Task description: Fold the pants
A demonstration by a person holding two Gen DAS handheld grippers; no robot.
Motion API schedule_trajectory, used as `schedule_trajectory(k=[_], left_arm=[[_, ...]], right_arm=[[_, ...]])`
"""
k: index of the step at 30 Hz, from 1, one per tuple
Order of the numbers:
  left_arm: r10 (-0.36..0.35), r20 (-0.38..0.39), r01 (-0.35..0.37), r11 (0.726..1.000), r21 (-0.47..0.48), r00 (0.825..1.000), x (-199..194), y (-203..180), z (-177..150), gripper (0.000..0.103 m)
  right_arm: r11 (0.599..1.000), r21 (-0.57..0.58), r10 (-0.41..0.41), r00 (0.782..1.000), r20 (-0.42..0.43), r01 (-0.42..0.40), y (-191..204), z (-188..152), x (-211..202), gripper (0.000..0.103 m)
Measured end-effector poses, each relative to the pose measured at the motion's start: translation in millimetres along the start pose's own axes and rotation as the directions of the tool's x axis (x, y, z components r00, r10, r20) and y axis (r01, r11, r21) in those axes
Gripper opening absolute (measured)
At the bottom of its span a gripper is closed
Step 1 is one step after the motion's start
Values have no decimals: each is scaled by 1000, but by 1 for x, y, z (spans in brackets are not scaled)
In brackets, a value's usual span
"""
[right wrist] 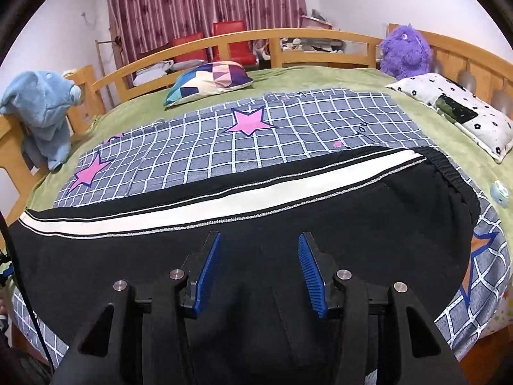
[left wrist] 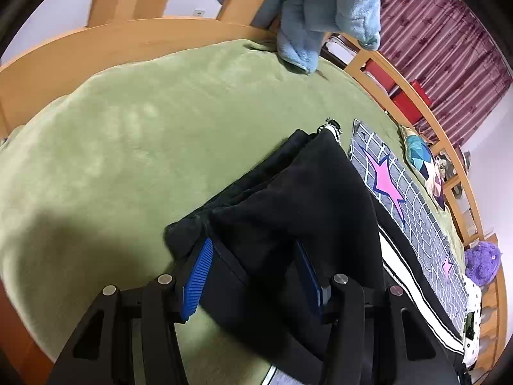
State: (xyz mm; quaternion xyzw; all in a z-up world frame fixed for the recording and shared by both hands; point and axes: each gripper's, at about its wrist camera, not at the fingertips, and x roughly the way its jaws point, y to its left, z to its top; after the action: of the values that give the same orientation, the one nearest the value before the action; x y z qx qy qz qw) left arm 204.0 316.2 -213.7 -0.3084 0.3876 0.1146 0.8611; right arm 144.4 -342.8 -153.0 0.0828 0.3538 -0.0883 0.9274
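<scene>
Item: black pants (right wrist: 288, 211) with a white side stripe (right wrist: 224, 199), laid lengthwise across the checked star-print sheet (right wrist: 256, 141) on the bed, the elastic waistband (right wrist: 449, 173) toward the spotted pillow (right wrist: 449, 109) and the leg ends toward the blue plush toy (right wrist: 41, 102). In the left wrist view a bunched fold of the leg end (left wrist: 288, 199) is seen raised above the green blanket (left wrist: 128, 128), near the edge of the sheet. Left gripper (left wrist: 253, 256): its blue pads (left wrist: 198, 276) are set apart with black cloth filling the space between them; a firm pinch is likely, but the contact itself is hidden by the fabric. Right gripper (right wrist: 259, 256): spread wide, nothing between its pads (right wrist: 208, 269), hovering over the seat area beside the stripe; whether the cloth is touched cannot be told. Handling, as judged: soft, thick knit, light, limp; sagging and creasing are to be expected wherever it is unsupported; not fragile, not slippery against ribbed pads. Hold recommended at doubled edges — cuff or hem at the plush-toy end, elastic waistband at the pillow end — where the layers are thicker and less likely to be separated.
</scene>
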Motion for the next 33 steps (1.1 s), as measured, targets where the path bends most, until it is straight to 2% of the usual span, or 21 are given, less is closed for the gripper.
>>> schedule_trajectory(k=[2,4,5,6,8,13,17,19,20,21,22,28,31,33], left_arm=[[-3,10,3,1000,10,1000,3,-3,0,49],[-7,21,7,1000,11,1000,3,-3,1,26],[-8,10,8,1000,19,1000,2,-3,3,5],[-22,-1,22,1000,19,1000,1,-1,5,1],[-60,13,60,998,-8,998,-14,6,4,1],[-38,105,37,999,10,994,-58,13,1,1],[-52,81,48,998,50,995,-55,9,2,1],[-40,83,34,997,65,996,-51,5,3,7],[-11,82,5,997,75,997,-47,3,4,27],[3,82,-10,997,82,997,-44,1,6,53],[5,92,-14,996,92,996,-43,0,5,57],[2,103,-22,981,191,995,-30,-17,10,57],[3,128,-28,980,195,992,-25,-18,19,57],[-26,105,5,981,194,994,-18,-16,23,57]], right_arm=[[1000,22,0,1000,-13,0,1,0,1,49],[998,57,13,999,-31,-11,0,1,4,49],[997,70,18,999,-36,-15,-1,1,4,49],[997,79,22,999,-38,-19,-1,2,5,49],[996,90,23,999,-28,-20,-1,3,1,49],[993,110,34,999,-10,-32,-2,2,-7,49],[993,107,55,998,-12,-53,0,0,-8,49],[994,94,56,998,-19,-54,1,-1,-8,49],[995,88,56,998,-19,-54,2,-1,-10,49],[995,82,56,998,-16,-54,2,-1,-12,49],[996,76,53,999,-8,-53,1,-1,-15,49],[995,97,32,999,-19,-30,-9,-3,-18,49],[993,115,30,999,-27,-26,-13,-1,-18,49],[993,118,35,999,-29,-32,-12,0,-18,49]])
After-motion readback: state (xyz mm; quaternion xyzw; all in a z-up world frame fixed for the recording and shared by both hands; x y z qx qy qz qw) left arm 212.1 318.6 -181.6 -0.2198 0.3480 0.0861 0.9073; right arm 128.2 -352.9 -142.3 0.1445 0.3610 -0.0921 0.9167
